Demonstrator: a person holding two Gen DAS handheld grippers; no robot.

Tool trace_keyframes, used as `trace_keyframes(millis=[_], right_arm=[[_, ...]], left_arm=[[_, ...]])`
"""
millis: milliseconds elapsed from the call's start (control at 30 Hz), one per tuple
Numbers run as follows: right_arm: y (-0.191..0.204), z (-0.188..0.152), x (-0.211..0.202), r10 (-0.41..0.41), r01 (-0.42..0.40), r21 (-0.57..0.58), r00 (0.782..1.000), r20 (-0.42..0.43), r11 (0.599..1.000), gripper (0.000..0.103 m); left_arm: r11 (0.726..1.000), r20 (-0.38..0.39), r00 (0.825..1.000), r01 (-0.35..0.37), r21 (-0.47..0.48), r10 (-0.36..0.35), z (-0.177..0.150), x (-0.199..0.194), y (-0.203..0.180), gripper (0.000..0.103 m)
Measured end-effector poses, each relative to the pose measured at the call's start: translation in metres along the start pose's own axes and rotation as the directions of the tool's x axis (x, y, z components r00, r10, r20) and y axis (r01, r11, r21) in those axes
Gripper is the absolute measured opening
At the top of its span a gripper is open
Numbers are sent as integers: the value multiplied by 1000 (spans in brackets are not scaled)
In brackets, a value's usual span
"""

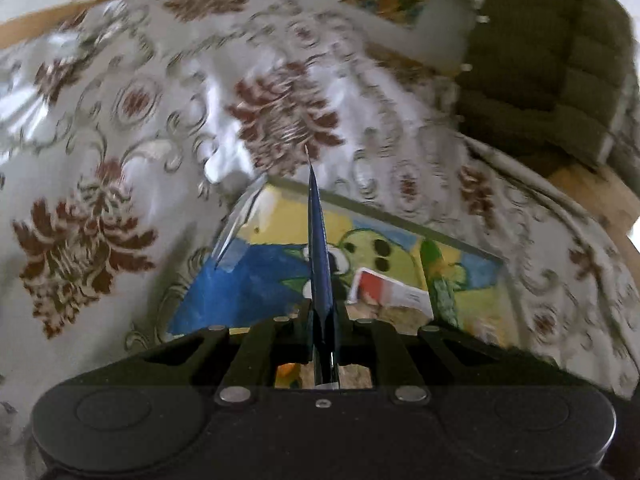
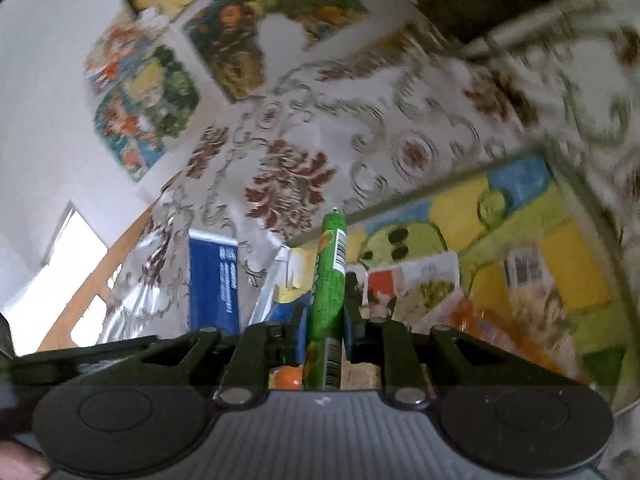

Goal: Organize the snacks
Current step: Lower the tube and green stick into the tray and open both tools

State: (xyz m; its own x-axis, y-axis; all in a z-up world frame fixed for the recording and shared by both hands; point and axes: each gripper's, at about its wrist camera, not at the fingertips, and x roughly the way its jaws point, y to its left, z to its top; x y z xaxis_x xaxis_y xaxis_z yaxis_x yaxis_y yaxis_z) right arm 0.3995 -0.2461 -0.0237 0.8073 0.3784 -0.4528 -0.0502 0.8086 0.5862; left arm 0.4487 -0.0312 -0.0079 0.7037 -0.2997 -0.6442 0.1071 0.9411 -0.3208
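Note:
My left gripper [image 1: 322,314] is shut on a thin dark blue snack packet [image 1: 318,248], seen edge-on and sticking up between the fingers. Under it lies a colourful painted box [image 1: 380,216] holding a red and white packet [image 1: 384,288]. My right gripper [image 2: 326,300] is shut on a green stick-shaped snack [image 2: 328,276] with a barcode. Both grippers hover over the near-left end of the box [image 2: 440,182]. In the right wrist view the blue packet [image 2: 212,280] shows flat-on to the left, and the red and white packet [image 2: 412,280] and an orange packet [image 2: 480,320] lie inside the box.
A white tablecloth [image 1: 140,140] with brown flowers covers the table. A dark olive padded jacket [image 1: 540,72] sits at the far right. Colourful pictures [image 2: 224,48] hang on the white wall behind. The wooden table edge [image 2: 96,280] runs at the left. Both views are blurred by motion.

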Motion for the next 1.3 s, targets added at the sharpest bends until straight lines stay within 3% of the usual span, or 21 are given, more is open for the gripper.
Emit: trace_keyframes(millis=[67, 633, 800, 900, 1067, 1233, 1300], right_arm=[[-5, -2, 10, -2, 3, 31, 1000, -17, 1000, 20], [3, -19, 34, -79, 75, -90, 996, -46, 993, 20], [6, -23, 34, -115, 108, -129, 992, -47, 986, 21], [11, -25, 32, -134, 126, -168, 990, -38, 978, 26], [10, -17, 18, -118, 113, -152, 993, -22, 982, 27], [13, -3, -7, -125, 130, -161, 991, 40, 978, 36], [14, 2, -19, -126, 136, -159, 990, 69, 978, 49]], left_arm=[[1000, 3, 1000, -8, -11, 8, 0, 9, 2, 9], [998, -46, 997, -65, 8, 66, -15, 28, 11, 11], [996, -99, 991, -86, 12, 87, -12, 29, 7, 19], [995, -86, 991, -99, 26, 101, -12, 25, 4, 22], [994, -45, 993, -105, 7, 105, -7, 7, 3, 44], [992, 37, 992, -123, -3, 123, 3, -24, -1, 66], [989, 73, 987, -146, 12, 145, 4, -39, -5, 73]])
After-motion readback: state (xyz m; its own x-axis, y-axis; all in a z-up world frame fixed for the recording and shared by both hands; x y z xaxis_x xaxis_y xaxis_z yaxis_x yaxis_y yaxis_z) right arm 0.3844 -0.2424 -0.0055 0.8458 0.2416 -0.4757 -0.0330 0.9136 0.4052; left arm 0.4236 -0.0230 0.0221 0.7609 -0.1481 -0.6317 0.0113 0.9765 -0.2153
